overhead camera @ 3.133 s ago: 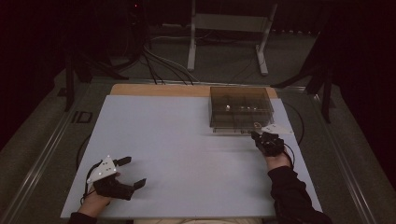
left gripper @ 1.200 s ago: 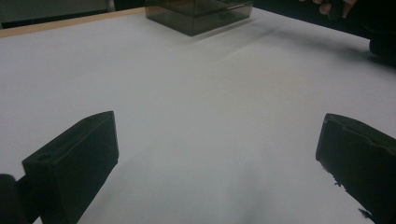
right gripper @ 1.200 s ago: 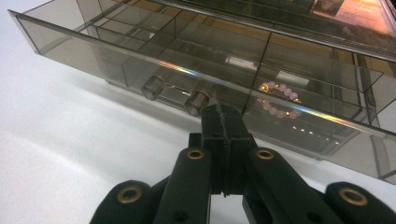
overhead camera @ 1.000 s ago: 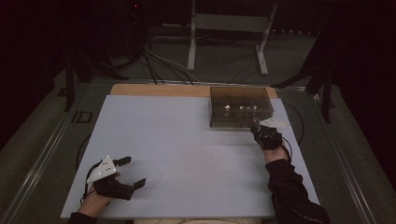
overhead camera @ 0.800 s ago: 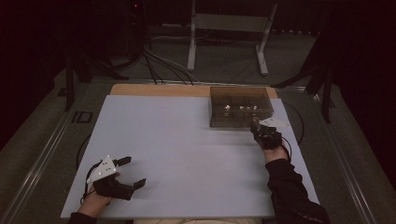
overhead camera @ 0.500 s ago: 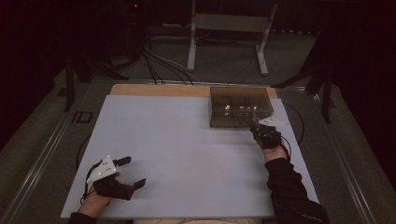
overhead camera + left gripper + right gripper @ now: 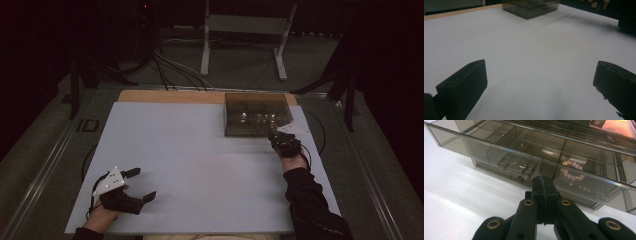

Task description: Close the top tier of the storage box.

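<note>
A smoky clear drawer box [image 7: 255, 112] stands at the far right of the white table [image 7: 200, 150]. My right gripper [image 7: 275, 136] is at its near front. In the right gripper view the jaws are shut [image 7: 543, 180] with nothing between them, and their tips are at the drawer front just right of the clear handle [image 7: 516, 168]. A pink bead bracelet [image 7: 572, 171] lies inside the drawer. My left gripper [image 7: 144, 184] rests at the near left of the table, open and empty [image 7: 541, 82], far from the box [image 7: 531, 6].
A wooden strip [image 7: 165, 96] runs along the table's far edge. Cables and a metal stand [image 7: 245, 35] are on the floor beyond. The person's right sleeve [image 7: 310, 200] lies along the table's near right.
Since the earliest frame the right gripper has moved slightly toward the box and the box's near front has drawn back. Over the last second nothing has moved.
</note>
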`<state>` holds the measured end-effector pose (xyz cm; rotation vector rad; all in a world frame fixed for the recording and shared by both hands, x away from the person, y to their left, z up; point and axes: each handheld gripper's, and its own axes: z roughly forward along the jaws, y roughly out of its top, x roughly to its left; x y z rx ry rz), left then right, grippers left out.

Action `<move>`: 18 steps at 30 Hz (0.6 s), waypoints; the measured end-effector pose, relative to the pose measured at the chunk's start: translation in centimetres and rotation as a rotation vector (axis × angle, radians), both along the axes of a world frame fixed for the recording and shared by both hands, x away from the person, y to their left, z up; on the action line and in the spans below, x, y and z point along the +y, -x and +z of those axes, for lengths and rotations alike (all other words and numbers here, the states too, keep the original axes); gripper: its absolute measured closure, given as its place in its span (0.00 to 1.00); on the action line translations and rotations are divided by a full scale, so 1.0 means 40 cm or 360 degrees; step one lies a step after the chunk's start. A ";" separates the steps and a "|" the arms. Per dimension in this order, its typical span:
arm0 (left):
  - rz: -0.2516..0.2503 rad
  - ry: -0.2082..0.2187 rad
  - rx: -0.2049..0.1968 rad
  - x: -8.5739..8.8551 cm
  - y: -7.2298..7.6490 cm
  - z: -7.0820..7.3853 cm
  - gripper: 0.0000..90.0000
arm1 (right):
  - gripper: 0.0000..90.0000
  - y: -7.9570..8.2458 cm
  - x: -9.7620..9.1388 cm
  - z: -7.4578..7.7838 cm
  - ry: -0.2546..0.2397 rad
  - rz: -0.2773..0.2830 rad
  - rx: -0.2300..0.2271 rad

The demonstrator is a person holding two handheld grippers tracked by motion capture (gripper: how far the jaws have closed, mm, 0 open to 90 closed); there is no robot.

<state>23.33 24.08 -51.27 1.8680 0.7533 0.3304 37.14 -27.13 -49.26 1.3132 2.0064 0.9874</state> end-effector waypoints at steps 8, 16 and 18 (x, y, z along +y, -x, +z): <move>0.0000 0.0001 0.0001 0.000 0.000 0.000 0.00 | 1.00 -0.009 -0.002 0.000 0.0001 -0.0011 -0.0005; 0.0001 0.0000 0.0001 0.000 0.000 0.000 0.00 | 1.00 -0.019 -0.001 -0.002 0.0007 -0.0017 -0.0004; 0.0001 0.0001 0.0001 0.000 0.000 0.000 0.00 | 1.00 -0.021 -0.001 -0.002 0.0002 -0.0018 -0.0006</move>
